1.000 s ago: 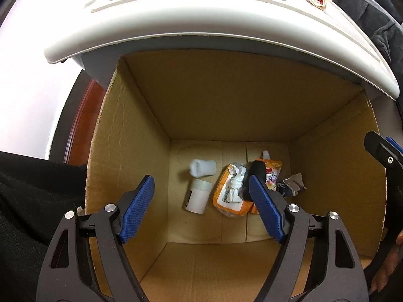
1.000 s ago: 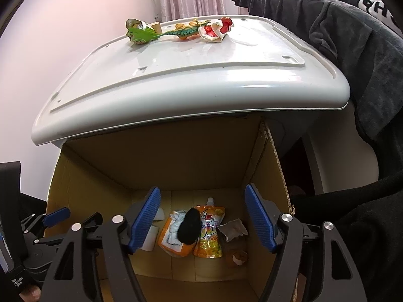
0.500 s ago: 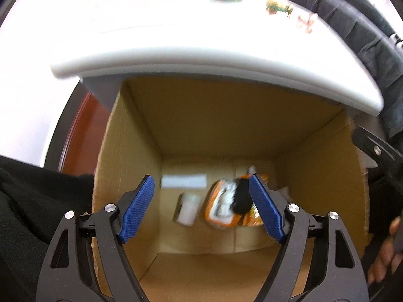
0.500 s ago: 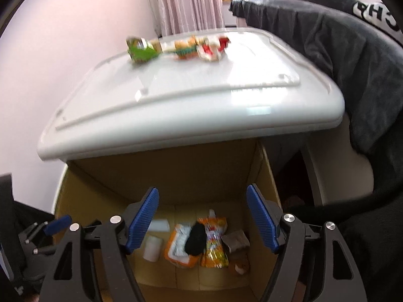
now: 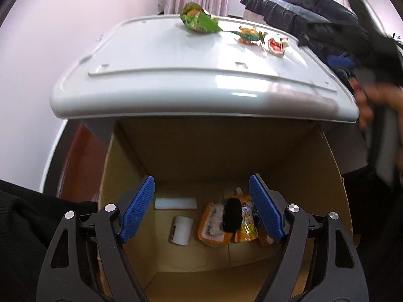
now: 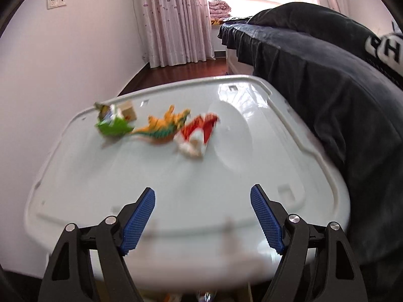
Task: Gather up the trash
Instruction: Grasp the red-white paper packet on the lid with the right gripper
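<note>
A cardboard box (image 5: 314, 176) stands under the front edge of a white plastic lid (image 5: 196, 75). In the box lie a white cup (image 5: 181, 230), a white slab (image 5: 175, 203), orange snack packs (image 5: 214, 226) and a black piece (image 5: 232, 217). On the lid lie a green wrapper (image 6: 113, 124), an orange toy dinosaur (image 6: 163, 125) and a red and white wrapper (image 6: 199, 136). My left gripper (image 5: 201, 211) is open and empty above the box. My right gripper (image 6: 201, 216) is open and empty over the lid's near edge.
A bed with a dark cover (image 6: 327, 75) runs along the right of the lid. A pale wall (image 6: 50, 63) is on the left, curtains (image 6: 173, 20) and a window at the back. The right hand and its gripper body (image 5: 377, 88) show at the left view's right edge.
Both grippers have risen and tilted up from the box. The right one has moved forward over the lid, and the box has almost left its view. Both stay open.
</note>
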Action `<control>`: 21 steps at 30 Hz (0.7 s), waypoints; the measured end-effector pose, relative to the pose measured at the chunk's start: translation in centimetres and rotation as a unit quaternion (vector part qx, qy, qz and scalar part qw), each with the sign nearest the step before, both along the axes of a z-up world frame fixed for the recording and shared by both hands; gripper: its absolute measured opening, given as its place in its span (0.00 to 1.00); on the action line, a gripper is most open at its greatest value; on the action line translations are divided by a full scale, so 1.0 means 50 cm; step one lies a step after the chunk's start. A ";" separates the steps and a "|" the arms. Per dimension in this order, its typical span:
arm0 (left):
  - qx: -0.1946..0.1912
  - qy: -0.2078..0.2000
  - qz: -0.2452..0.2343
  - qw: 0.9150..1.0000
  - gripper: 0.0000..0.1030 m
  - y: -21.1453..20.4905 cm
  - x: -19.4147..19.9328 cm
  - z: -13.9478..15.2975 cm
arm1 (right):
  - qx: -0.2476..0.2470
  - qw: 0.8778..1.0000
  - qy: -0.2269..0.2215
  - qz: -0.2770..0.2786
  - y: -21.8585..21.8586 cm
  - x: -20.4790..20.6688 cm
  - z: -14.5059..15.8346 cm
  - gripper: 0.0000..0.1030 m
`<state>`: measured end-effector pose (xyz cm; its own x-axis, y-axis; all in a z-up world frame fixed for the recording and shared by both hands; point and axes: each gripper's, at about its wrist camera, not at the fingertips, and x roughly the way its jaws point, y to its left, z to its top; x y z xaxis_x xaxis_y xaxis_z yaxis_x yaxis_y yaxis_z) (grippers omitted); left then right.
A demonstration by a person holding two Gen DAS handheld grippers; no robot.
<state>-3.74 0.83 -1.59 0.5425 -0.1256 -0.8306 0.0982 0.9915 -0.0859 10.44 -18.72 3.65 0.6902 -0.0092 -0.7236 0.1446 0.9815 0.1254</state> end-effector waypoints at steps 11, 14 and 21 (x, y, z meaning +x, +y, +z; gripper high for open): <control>-0.016 0.021 0.015 1.000 0.74 0.023 0.002 -0.014 | -0.042 0.999 0.033 0.000 0.046 0.186 -0.056 0.75; -0.026 0.026 0.024 0.999 0.74 0.032 0.006 -0.015 | -0.052 0.998 0.045 -0.010 0.046 0.210 -0.075 0.75; -0.040 0.043 0.035 0.998 0.74 0.044 0.016 -0.024 | -0.021 0.994 0.093 -0.056 0.008 0.258 -0.097 0.75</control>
<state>-2.94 3.04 -2.79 0.4801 -0.1566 -0.8631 0.0175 0.9854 -0.1691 23.34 -18.32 -1.20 0.5374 -0.1114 -0.8359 0.2705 0.9616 0.0457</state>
